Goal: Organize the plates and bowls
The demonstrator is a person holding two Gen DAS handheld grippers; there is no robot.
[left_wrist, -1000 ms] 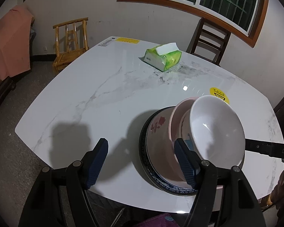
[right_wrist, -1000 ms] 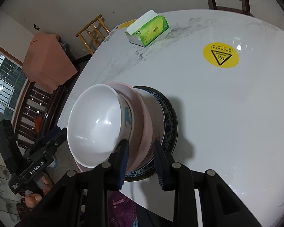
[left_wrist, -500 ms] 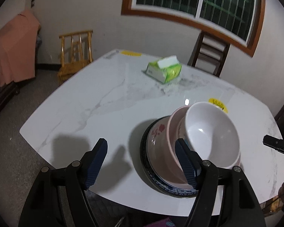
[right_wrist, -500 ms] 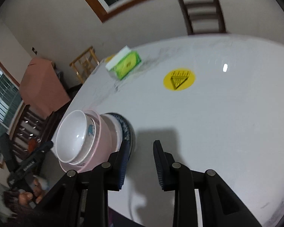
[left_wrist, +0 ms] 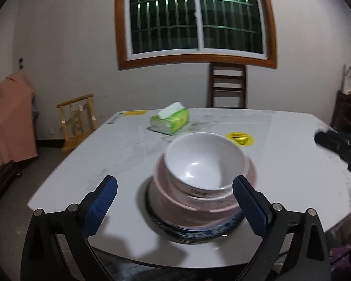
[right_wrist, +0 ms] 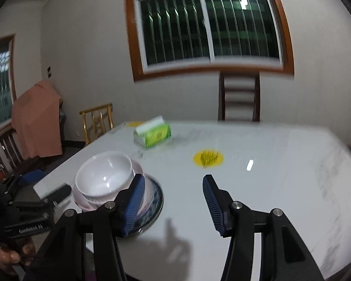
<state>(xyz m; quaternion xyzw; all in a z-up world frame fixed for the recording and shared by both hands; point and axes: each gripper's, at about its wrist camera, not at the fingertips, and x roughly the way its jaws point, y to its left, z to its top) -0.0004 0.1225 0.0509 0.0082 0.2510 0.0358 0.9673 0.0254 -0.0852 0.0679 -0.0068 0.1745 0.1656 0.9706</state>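
Stacked bowls [left_wrist: 204,164] sitting on the desk [right_wrist: 280,168].
Left claw [left_wrist: 174,203] and right claw [right_wrist: 172,203] are gaping, having just been opening, gripping nothing.

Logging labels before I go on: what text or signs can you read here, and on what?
"GenRobot.AI": on the left tool, only roughly legible.
Yellow round sticker on the table: warning triangle, words blurred.
Yellow label at the far edge: unreadable.
Tissue pack: print too blurred.
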